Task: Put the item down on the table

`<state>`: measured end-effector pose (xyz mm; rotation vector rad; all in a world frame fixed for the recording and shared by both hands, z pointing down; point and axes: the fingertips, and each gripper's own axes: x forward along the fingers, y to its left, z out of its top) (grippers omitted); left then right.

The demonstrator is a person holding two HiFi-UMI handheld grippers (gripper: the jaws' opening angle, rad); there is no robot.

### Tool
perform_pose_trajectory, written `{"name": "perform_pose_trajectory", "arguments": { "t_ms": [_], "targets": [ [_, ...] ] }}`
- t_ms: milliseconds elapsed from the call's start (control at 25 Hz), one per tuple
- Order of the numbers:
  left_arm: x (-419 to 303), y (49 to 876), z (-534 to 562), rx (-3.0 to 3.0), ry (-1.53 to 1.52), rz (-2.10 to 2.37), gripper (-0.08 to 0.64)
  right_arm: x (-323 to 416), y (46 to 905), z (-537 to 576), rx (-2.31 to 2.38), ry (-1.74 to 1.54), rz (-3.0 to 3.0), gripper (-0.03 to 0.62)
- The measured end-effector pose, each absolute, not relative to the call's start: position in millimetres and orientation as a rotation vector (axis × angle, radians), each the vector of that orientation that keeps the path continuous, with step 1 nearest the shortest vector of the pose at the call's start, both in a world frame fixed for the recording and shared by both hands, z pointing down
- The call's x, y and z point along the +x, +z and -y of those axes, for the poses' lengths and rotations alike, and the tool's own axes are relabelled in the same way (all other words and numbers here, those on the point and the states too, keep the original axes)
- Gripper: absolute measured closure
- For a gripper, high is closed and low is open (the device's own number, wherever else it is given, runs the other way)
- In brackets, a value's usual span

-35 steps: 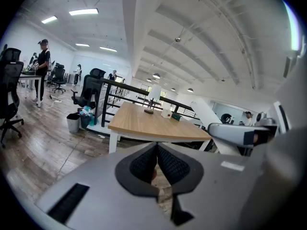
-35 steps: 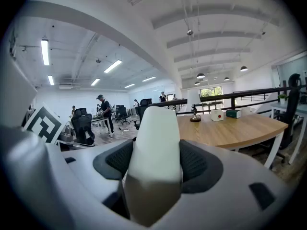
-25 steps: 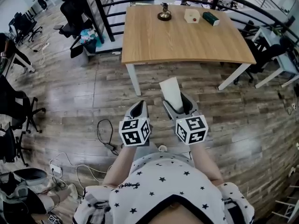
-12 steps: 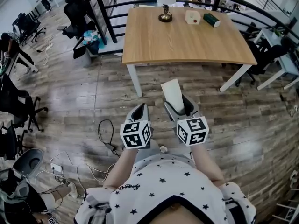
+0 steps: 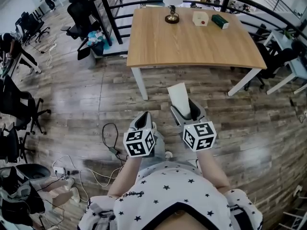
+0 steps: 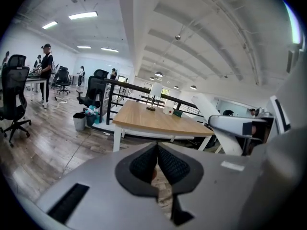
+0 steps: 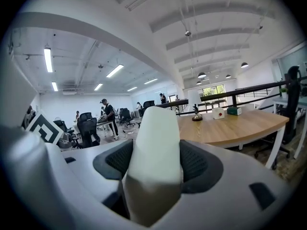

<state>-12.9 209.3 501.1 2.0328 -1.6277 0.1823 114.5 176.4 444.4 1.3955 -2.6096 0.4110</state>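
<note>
Head view. You stood back from the wooden table [image 5: 192,44], which filled the upper middle of the frame. Both grippers were low in the frame, over bare plank floor [image 5: 249,123]. Your right gripper [image 5: 184,110] carried the white item [image 5: 178,96], its free end sticking up and out past the jaws toward the table. Your left gripper [image 5: 142,120] sat just beside it, carrying nothing. At the table's far edge: a lamp [image 5: 171,17], a white box [image 5: 199,18] and a green box [image 5: 220,21]. Both boxes were shut, contents unknown. A bin [image 5: 94,42] at upper left, beside the table's left end, held something bluish, too small to name.

Left gripper view. Jaws pressed together, with no thing between the pads. The table lay ahead, mid-frame, well apart from you.

Right gripper view. Jaws clamped on the white item from both sides; it filled the gap and rose up the frame's centre. The tabletop showed at right, with open wood on the near side.

Judgement: the step in hand was the carry, and the set-down was not yet begun. The next move called for closing on the table, lowering the item onto the bare near side, clear of the lamp and boxes, then parting the right jaws.
</note>
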Motion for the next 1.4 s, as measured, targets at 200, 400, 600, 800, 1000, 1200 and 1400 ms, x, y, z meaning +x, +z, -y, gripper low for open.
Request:
{"name": "perform_pose_trajectory", "arguments": {
  "t_ms": [200,400,600,800,1000,1200,1400],
  "targets": [
    [-13.9,505.5,-184.6,2.023,0.177,1.626,0.546,114.8,447.9,-151.5,1.398,0.429,2.609,0.295],
    [-13.9,509.0,-144.4,2.029,0.176,1.604,0.546,111.3,449.6,-113.7,1.402,0.429,2.599,0.295],
    [-20.2,509.5,-95.0,2.035,0.157,1.593,0.546,105.3,446.5,-65.1,1.419,0.403,2.593,0.295],
    [-30.2,501.4,-38.5,2.056,0.16,1.571,0.546,93.4,437.0,-8.8,1.441,0.414,2.587,0.295],
    [-45.8,489.4,20.3,2.081,0.162,1.545,0.546,72.3,426.7,45.8,1.451,0.412,2.579,0.295],
    [-63.8,488.5,78.5,2.102,0.174,1.511,0.546,52.4,424.1,99.9,1.474,0.403,2.562,0.295],
    [-74.6,491.9,129.0,2.133,0.184,1.466,0.547,39.7,425.0,147.1,1.513,0.416,2.551,0.295]
  ]
}}
